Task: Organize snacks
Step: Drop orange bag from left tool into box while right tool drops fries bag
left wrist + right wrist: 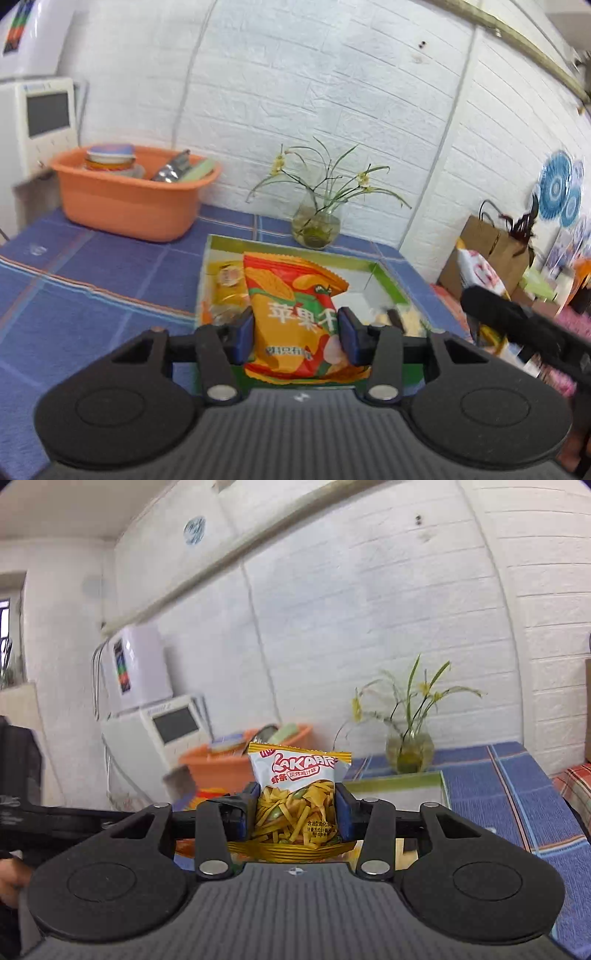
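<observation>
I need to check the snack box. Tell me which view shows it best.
Left wrist view: the green-rimmed box shows its open inside, though the orange packet in the left tool covers part. The right wrist view shows only a corner.

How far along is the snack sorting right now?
Done: one yellow packet already lies in the green-rimmed box. In hand: the left gripper clamps an orange-red bag above that box; the right gripper clamps a white-topped bag of yellow strips. Left: setting both down; other loose snacks aren't visible.
</observation>
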### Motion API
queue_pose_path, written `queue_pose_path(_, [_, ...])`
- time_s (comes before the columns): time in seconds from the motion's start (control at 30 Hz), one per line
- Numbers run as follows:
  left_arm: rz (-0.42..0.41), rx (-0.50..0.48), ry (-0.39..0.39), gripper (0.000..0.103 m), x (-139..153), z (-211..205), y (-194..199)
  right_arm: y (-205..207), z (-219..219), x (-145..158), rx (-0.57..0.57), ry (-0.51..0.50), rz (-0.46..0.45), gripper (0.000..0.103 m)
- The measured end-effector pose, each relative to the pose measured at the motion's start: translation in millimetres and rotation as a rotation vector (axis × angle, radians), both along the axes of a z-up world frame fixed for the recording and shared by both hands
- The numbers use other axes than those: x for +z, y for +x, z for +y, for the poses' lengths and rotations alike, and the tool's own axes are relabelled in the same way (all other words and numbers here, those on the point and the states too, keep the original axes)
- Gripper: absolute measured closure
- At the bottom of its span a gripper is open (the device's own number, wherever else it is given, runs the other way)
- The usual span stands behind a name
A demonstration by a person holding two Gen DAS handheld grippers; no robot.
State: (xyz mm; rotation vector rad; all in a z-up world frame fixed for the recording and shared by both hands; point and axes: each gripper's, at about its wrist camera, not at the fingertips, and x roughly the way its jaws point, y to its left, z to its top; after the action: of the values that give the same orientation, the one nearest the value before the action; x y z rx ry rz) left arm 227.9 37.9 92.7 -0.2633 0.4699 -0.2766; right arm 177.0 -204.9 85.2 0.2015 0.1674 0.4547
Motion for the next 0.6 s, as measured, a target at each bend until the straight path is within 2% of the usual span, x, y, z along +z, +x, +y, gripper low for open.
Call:
queue_pose_path(0.1, [-0.004,0.012,-0.071,0.058,2,-12,38,11,-8,-6,-0.046,0.04,-0.066,0.03])
queue_pose_path(0.17, [-0.02,0.059,-0.059,0.058,-2,-19,59,24,-12,-10,-0.085,0.047,-0.078,0.029])
queue_pose_path(0.23, [-0.02,0.097,-0.063,0.058,-16,-20,72,43,-16,-16,-0.111,0.037,-0.02,0.029])
queue_pose_path(0.27, [-0.006,0.091,-0.076,0.058,-25,-19,79,54,-17,-19,-0.116,0.04,0.021,0.029])
queue_pose_path(0.33, [0.073,0.062,-0.051,0.058,-36,-22,96,77,-18,-32,-0.121,0.067,0.126,0.029])
queue_pose_path(0.37, [0.066,0.07,-0.058,0.058,-39,-21,98,86,-18,-37,-0.122,0.073,0.159,0.029])
queue_pose_path(0.47, [0.072,0.088,0.0,0.058,-47,-22,103,101,-8,-51,-0.13,0.062,0.198,0.029])
queue_pose_path(0.6, [0.081,0.094,0.033,0.058,-52,-22,106,110,6,-61,-0.128,0.026,0.212,0.025])
